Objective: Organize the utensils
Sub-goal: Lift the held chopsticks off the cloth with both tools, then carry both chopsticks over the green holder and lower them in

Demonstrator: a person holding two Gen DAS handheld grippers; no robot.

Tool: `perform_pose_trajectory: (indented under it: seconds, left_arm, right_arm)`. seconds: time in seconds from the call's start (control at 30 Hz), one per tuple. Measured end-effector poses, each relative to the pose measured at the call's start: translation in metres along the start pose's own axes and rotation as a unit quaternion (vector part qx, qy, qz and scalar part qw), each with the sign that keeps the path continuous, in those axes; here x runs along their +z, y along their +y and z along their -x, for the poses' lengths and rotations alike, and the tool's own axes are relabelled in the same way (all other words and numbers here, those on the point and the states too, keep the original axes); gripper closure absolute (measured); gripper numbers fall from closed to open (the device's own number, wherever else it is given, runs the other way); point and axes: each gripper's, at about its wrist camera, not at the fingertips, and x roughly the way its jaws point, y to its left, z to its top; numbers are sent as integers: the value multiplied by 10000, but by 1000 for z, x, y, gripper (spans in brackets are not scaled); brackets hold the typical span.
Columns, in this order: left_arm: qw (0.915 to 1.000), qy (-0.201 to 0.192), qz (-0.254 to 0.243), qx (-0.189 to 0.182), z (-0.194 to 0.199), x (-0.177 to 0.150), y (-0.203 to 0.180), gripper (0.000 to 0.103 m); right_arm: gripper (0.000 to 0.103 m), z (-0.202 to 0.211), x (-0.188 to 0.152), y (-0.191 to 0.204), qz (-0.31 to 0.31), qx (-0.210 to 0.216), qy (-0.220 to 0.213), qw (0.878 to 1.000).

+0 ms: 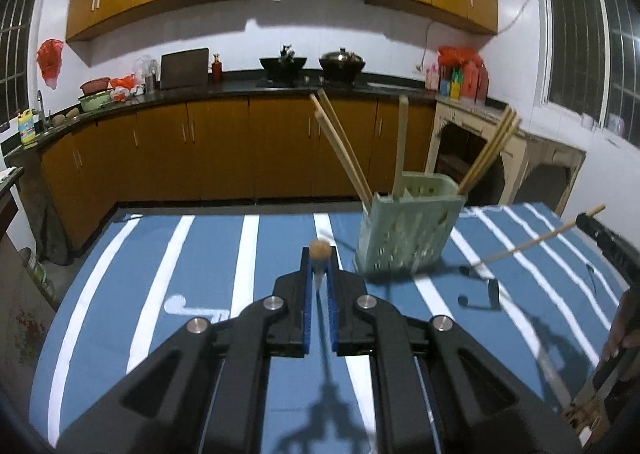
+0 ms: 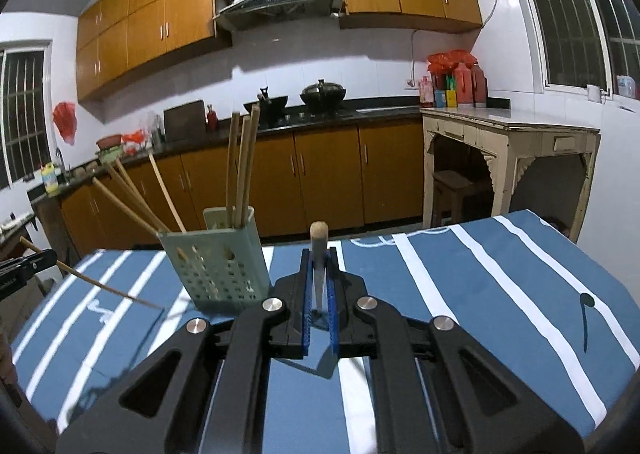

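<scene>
Bamboo chopstick pinched end-on in left gripper | right gripper clamped on another chopstick, both above striped tablecloth | green holder near, crowded | risk: tip catches rim, tips holder

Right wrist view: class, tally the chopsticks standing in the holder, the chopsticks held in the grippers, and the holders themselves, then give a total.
Standing chopsticks: 7
Held chopsticks: 2
Green holder: 1
Total: 10
</scene>
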Motion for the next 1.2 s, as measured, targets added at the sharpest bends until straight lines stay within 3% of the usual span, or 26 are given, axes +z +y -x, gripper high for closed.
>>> perform_pose_trajectory:
  seconds: [0.5, 0.93, 1.2]
  left_arm:
    - [9998, -172, 11, -71, 8, 22, -4, 95]
    - [9950, -888, -113, -443, 43, 77, -39, 95]
    - [9855, -1575, 91, -628, 58, 131, -65, 95]
  right_arm:
    - [96, 7, 24, 10, -86, 344, -189, 9992]
    - [96, 36, 80, 29, -319, 1198, -585, 9906]
    - [96, 41, 119, 51, -280, 1376, -1231, 9824]
